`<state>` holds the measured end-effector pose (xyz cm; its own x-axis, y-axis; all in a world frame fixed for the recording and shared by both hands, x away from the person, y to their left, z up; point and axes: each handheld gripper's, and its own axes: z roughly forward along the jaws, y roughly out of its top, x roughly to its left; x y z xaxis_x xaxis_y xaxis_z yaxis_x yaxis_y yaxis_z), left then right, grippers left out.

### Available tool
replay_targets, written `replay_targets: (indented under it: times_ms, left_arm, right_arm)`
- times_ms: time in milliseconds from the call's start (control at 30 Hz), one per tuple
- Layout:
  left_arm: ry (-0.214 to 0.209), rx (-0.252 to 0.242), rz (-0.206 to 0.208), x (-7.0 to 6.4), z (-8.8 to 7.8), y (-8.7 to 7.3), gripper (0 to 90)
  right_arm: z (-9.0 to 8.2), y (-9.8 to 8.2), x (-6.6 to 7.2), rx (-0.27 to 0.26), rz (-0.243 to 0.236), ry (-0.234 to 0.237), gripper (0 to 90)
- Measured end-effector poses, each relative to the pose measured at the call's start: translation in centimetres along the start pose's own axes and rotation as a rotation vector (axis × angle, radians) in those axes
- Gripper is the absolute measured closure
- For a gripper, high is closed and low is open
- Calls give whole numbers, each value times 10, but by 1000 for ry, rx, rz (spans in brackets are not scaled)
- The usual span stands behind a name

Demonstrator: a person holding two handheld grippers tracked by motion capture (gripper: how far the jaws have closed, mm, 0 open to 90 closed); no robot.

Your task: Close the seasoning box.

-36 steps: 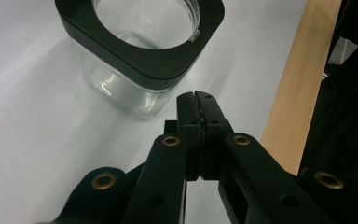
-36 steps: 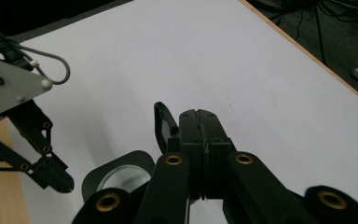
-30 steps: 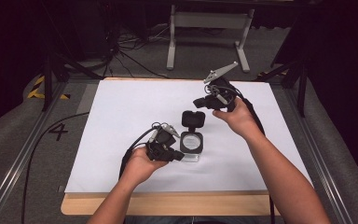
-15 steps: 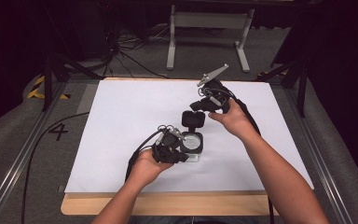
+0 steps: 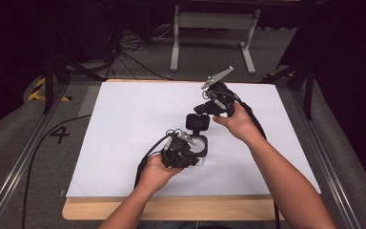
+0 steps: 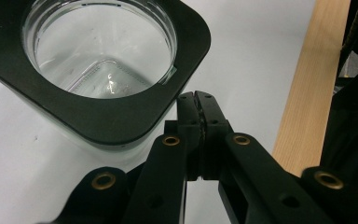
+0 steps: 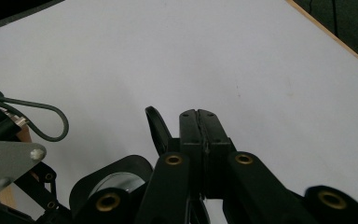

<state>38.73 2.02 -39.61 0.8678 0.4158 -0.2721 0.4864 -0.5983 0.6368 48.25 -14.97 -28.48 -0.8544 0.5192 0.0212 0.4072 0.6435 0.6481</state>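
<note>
item: wooden front edge (image 5: 124,210) of the surface, nearest the person, bare below the white sheet (image 5: 124,124) that covers the rest of the surface.

item: left claw (image 5: 190,153), held in the left hand (image 5: 158,172) near the front centre of the sheet. jaws pressed fully together with nothing between them; in the left gripper view its tips (image 6: 196,100) sit just beside a corner of the jar's collar, touching or a hair apart, cannot tell which.

item: clear glass jar (image 5: 199,147) with square black collar (image 6: 135,109), standing upright on the sheet just right of the left claw. round mouth open; the inside looks empty in the left gripper view.

item: black lid (image 5: 198,122), hinged up and standing behind the jar's mouth.

item: right claw (image 5: 201,109), held in the right hand (image 5: 236,125), just beyond the lid. jaws closed tight on nothing; in the right gripper view its tips (image 7: 199,116) lie close beside the lid's edge (image 7: 154,128), contact unclear.

item: grey metal stand (image 5: 209,28) on the floor beyond the surface.
</note>
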Motion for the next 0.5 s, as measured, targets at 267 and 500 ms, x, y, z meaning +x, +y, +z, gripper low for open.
replay_targets:
  times_ms: [267,500]
  left_arm:
    - [-3,-2,-4,1,0,0,899]
    - [-1,1,-5,1,1,-1,899]
  right_arm:
    - [-1,-4,11,25,-21,22,895]
    - [1,-13,26,40,-62,41,894]
